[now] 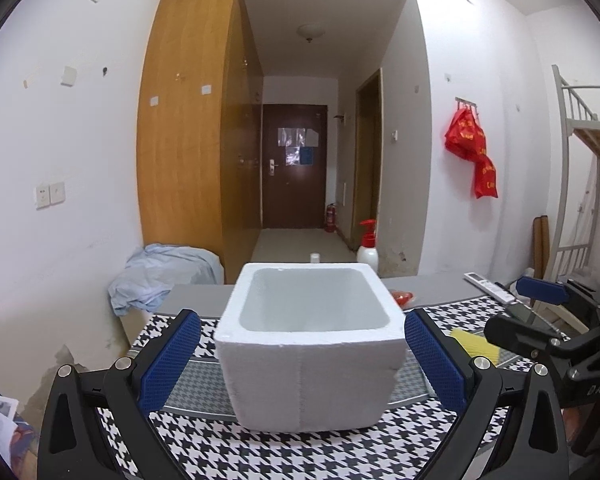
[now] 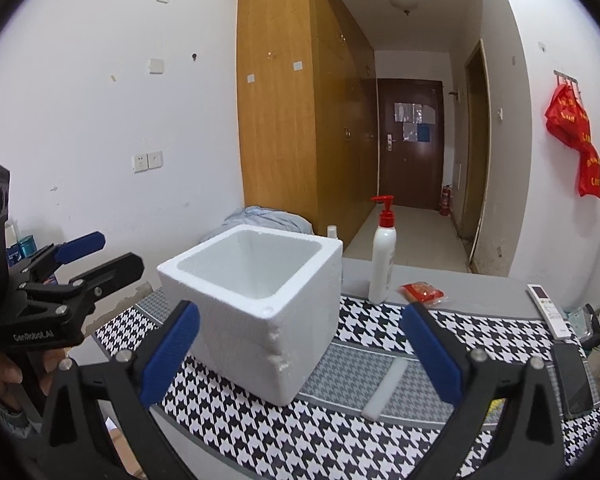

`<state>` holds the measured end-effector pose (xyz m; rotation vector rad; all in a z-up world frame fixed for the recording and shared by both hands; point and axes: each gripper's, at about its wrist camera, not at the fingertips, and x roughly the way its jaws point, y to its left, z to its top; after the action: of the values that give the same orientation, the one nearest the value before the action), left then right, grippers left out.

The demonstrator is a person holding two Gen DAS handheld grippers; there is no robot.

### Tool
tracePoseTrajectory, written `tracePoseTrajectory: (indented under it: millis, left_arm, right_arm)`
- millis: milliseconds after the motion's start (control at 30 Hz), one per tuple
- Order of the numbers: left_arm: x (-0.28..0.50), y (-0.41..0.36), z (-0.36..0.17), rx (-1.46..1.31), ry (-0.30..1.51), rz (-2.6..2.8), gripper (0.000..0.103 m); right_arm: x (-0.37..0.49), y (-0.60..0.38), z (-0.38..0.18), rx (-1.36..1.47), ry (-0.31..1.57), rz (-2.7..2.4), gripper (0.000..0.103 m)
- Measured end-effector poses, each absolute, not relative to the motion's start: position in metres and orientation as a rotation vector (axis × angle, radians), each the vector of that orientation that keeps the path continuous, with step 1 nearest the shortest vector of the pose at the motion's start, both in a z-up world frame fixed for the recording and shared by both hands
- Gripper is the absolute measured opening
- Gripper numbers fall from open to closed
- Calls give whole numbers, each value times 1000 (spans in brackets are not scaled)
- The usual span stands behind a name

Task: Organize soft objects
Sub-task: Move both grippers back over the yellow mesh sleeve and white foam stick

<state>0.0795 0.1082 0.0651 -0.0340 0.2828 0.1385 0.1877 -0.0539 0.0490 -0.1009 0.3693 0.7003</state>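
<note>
Foam box (image 1: 312, 344) sits empty on checkered cloth (image 2: 260, 432), between wide-open fingers of left gripper (image 1: 300, 356), pads clear of walls. Right gripper (image 2: 300, 356) spread wide, empty. Likely between picks. Next: reach yellow sponge (image 1: 476, 346) beside box, pinch gently.

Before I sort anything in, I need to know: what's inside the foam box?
Nothing shows inside the foam box: bare white walls and part of the floor. Its near wall hides the rest of the floor in both views.
</note>
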Motion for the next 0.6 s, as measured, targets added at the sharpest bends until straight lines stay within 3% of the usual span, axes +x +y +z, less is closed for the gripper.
tracePoseTrajectory:
  millis: [600]
  left_arm:
    - [61,86,49,-24,265,90,102]
  right_arm:
    - [164,-87,35,-53,348,682,103]
